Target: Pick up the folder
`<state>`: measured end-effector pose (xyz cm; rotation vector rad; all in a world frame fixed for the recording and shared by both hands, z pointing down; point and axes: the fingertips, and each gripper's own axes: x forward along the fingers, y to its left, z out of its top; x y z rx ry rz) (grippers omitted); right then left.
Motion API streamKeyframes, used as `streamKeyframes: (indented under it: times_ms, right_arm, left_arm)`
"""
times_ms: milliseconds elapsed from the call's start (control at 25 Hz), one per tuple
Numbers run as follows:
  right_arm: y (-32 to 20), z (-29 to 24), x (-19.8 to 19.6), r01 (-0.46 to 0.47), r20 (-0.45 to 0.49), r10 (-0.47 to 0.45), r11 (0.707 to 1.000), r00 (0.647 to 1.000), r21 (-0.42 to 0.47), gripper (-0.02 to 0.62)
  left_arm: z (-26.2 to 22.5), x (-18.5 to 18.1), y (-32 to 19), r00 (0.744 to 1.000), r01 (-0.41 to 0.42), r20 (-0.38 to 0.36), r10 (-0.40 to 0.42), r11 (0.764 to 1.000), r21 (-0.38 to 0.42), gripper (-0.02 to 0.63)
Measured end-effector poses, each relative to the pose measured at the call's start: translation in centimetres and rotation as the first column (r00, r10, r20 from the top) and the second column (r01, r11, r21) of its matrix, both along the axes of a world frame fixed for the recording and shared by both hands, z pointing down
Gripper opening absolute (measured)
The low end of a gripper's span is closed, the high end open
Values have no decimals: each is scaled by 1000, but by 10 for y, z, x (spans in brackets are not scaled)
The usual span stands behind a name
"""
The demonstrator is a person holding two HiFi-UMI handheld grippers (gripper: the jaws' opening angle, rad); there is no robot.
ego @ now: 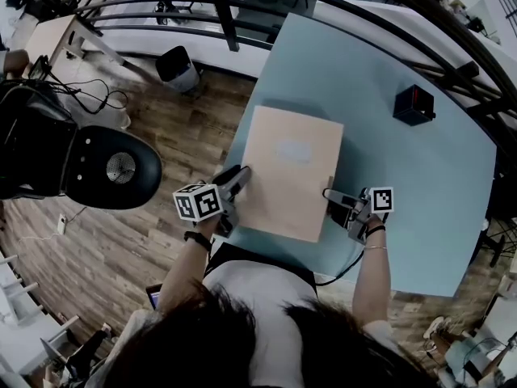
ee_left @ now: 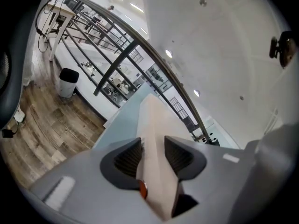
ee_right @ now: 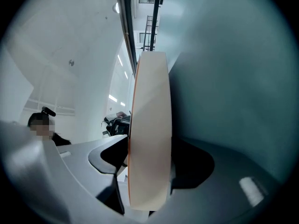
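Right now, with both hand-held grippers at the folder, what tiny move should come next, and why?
Probably raise both together, holding them level. The left hand-held gripper and the right hand-held gripper each have jaws closed on opposite edges of the folder, which seems to sit low over the table.

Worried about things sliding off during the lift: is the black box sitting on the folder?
No, the black box stands on the bare table, apart from the folder.
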<state>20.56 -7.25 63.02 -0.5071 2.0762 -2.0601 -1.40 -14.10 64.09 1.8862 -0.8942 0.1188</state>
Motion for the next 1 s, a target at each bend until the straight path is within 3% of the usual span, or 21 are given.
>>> streamKeyframes:
  times_ms: [240, 440, 1000]
  right_arm:
    - [-5, -5, -6, 0, 0, 0, 1000, 1000, 30, 282]
    - [-12, -11, -54, 56, 77, -59, 997, 995, 50, 302]
    - [-10, -12, -57, 42, 42, -45, 997, 998, 68, 301]
  left_arm:
    - [0, 0, -1, 1000, 5, -3, -5, 1000, -4, 207]
    - [-1, 11, -3, 1000, 3, -16, -3, 1000, -6, 207]
    - [-7, 6, -6, 1000, -2, -26, 3, 1000, 23, 207]
